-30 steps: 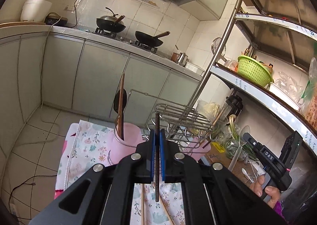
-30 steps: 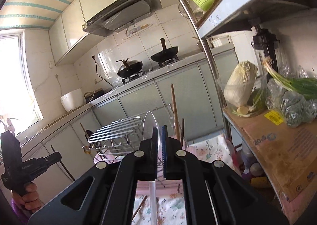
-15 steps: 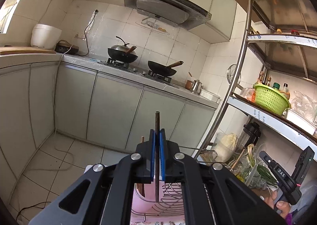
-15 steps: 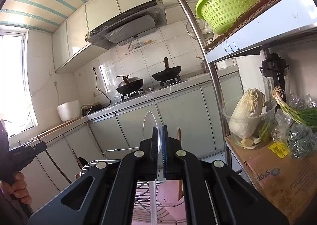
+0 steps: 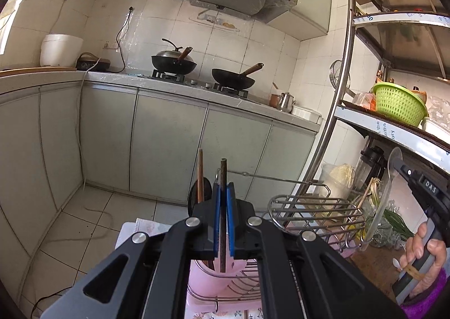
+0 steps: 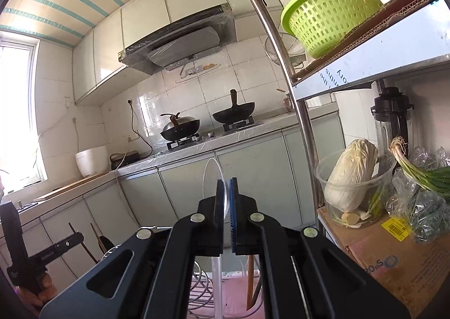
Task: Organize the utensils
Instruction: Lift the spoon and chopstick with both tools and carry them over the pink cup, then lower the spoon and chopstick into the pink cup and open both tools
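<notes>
My left gripper (image 5: 223, 187) is shut on a dark chopstick (image 5: 223, 172) held upright, its lower end over the pink utensil cup (image 5: 213, 274). A wooden-handled utensil (image 5: 200, 175) stands in that cup. A wire rack (image 5: 312, 212) sits to the right of the cup. My right gripper (image 6: 226, 182) is shut on a clear plastic spoon (image 6: 212, 172) held upright above the pink cup (image 6: 239, 291); the gripper also shows in the left wrist view (image 5: 422, 187) with the spoon (image 5: 389, 181).
A metal shelf unit (image 5: 346, 94) stands at the right with a green basket (image 5: 399, 104). A cabbage tub (image 6: 354, 175) and scallions (image 6: 422, 170) sit on a cardboard box (image 6: 399, 260). Kitchen counter with woks (image 5: 174, 61) is behind.
Both grippers rose and tilted upward, then the left dipped back over the cup and rack. Each still holds its utensil; the right gripper now sits closer to the left.
</notes>
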The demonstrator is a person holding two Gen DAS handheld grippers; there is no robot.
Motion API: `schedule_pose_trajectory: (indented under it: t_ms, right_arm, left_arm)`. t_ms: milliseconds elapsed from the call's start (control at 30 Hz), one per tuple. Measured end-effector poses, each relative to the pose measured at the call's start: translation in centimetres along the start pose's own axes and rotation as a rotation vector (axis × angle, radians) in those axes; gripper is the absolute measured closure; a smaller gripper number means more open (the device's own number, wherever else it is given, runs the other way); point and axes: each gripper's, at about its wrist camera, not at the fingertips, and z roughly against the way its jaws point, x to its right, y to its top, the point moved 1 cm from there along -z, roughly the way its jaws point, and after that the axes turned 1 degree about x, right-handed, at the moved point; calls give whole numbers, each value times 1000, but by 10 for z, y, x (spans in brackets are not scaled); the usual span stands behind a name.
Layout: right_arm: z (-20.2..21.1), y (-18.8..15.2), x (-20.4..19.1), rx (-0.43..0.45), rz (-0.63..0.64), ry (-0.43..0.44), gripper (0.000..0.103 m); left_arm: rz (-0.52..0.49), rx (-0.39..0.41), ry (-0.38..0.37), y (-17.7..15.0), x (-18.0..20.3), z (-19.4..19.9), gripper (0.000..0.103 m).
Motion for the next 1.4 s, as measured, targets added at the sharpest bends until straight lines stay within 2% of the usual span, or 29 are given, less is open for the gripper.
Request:
schedule_pose_trajectory:
  t_ms: [300,533,900,1133,1400]
  right_arm:
    - [-21,-6,15,24,7,-52,99]
    - [-25,-24,20,19,22,-41,99]
    - [-2,-57,20,-63,-6,-21,99]
    - [-7,-81,32,-159,-55,-48,99]
    - [-13,-99,37,-224,-82,-67,99]
  left_arm:
    - [34,-29,-22,-28,-6,-5,99]
    - [76,-60,-21,-39,-14,-12,99]
    - [137,-96,-12,-46,-28,-16,99]
    - [137,-113,9,-47,-32,-29,99]
    - [145,-130,11,-44,-34,-48,99]
